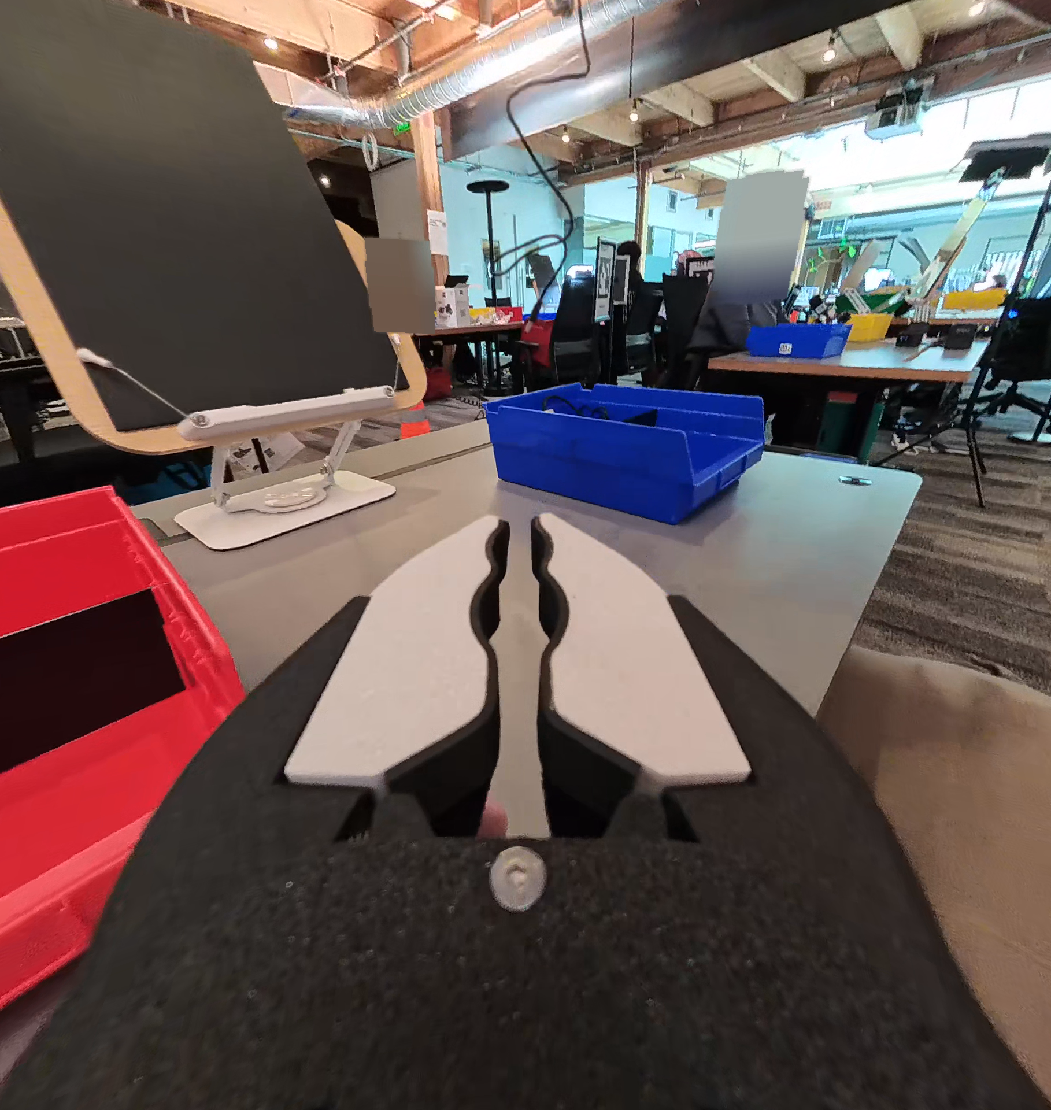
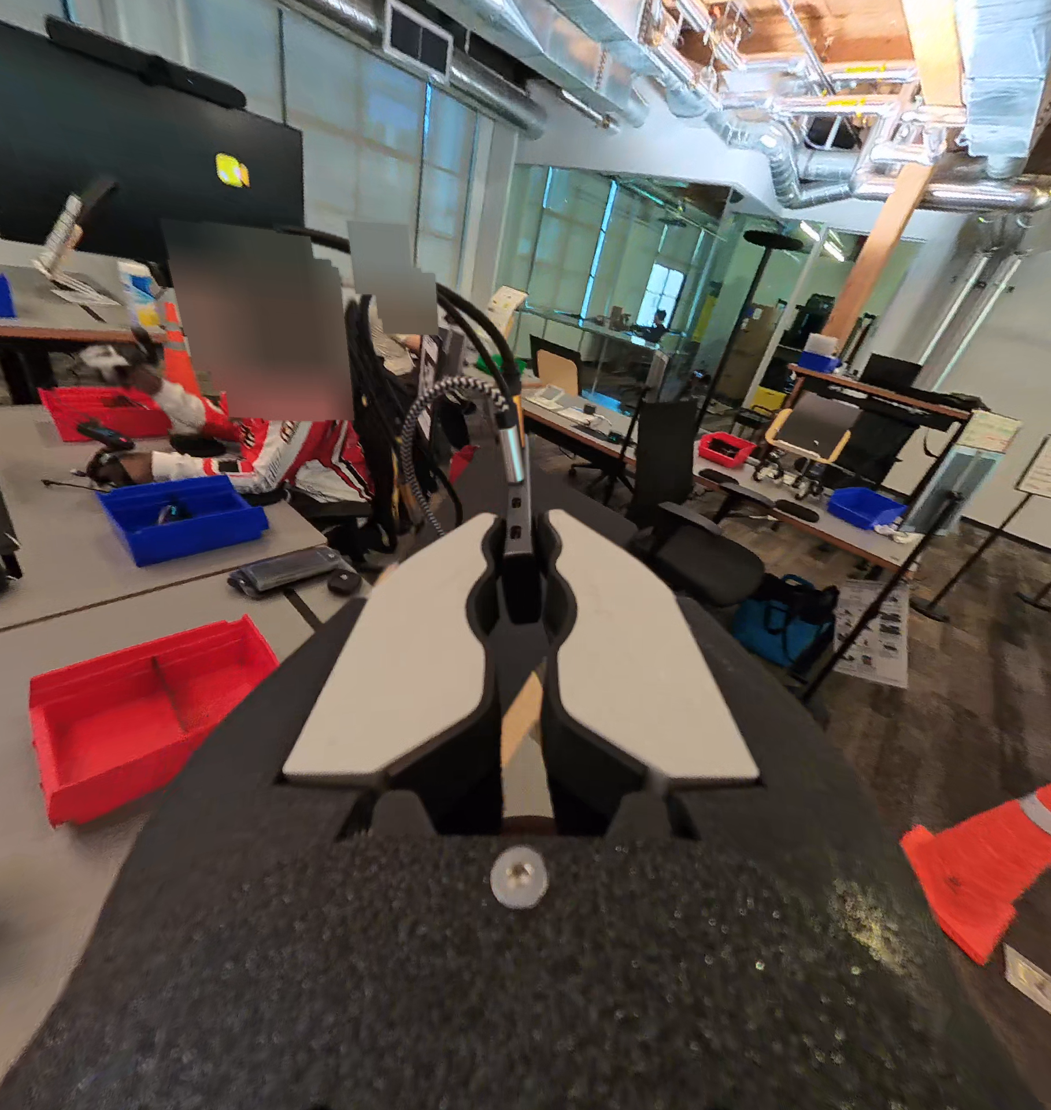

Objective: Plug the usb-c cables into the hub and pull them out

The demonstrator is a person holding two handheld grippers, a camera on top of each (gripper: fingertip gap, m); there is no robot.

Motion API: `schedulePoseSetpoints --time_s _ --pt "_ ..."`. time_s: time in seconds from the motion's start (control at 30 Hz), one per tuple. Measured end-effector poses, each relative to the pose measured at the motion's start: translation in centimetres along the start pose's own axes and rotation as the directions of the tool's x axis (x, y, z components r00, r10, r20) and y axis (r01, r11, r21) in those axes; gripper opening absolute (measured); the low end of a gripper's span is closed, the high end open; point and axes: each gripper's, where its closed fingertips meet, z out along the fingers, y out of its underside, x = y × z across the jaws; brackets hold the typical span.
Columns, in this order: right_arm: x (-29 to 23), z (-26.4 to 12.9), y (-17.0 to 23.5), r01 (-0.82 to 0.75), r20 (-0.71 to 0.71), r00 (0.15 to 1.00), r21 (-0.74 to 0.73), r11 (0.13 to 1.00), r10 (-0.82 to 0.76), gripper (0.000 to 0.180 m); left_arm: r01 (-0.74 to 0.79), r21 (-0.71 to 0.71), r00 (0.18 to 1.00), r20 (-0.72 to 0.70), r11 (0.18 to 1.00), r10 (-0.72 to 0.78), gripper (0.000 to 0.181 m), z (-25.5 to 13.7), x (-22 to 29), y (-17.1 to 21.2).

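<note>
Holding the hub (image 2: 518, 528) clamped aloft in our right gripper (image 2: 520, 540), braided cable (image 2: 427, 432) still plugged in, we judge pulling next: our left gripper (image 1: 520, 540), nearly closed and empty, must grasp it.

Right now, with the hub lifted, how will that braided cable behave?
Probably floppy: the braided cable arcs and droops beside the hub. It likely tugs sideways on the hub. The right tool pinches only the hub's end, so it may pivot.
</note>
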Motion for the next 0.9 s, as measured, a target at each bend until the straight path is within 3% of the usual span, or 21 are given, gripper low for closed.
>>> schedulePoseSetpoints --time_s 0.2,0.37,0.53,0.63,0.73,0.9 --pt "1.9 -1.1 7.3 0.051 -0.096 0.993 -0.164 0.985 -0.067 0.010 -0.026 -0.037 0.999 -0.033 0.999 0.025 0.008 0.7 0.9 0.9" --pt "2.2 -1.6 19.8 0.039 -0.076 0.995 -0.354 0.934 -0.070 0.010 -0.027 -0.045 0.999 -0.047 0.999 0.025 0.008 0.9 1.2 1.1" --pt "1.9 -3.3 33.0 -0.072 -0.022 0.997 -0.524 0.849 0.071 0.010 -0.032 -0.057 0.998 -0.059 0.998 0.028 0.008 0.9 1.3 1.3" --pt "1.9 -4.4 38.8 -0.126 -0.025 0.990 -0.610 0.782 0.140 0.010 -0.049 -0.072 0.997 -0.065 0.996 0.045 0.008 1.1 1.6 1.6" --pt "1.5 -4.5 40.9 -0.152 -0.008 0.982 -0.630 0.761 0.189 0.010 -0.067 -0.090 0.995 -0.074 0.994 0.060 0.008 1.3 1.9 2.1" --pt "-1.3 -2.4 38.0 -0.087 0.143 0.965 -0.614 0.784 0.220 0.010 -0.076 -0.105 0.994 -0.083 0.992 0.067 0.007 1.6 2.2 2.5"
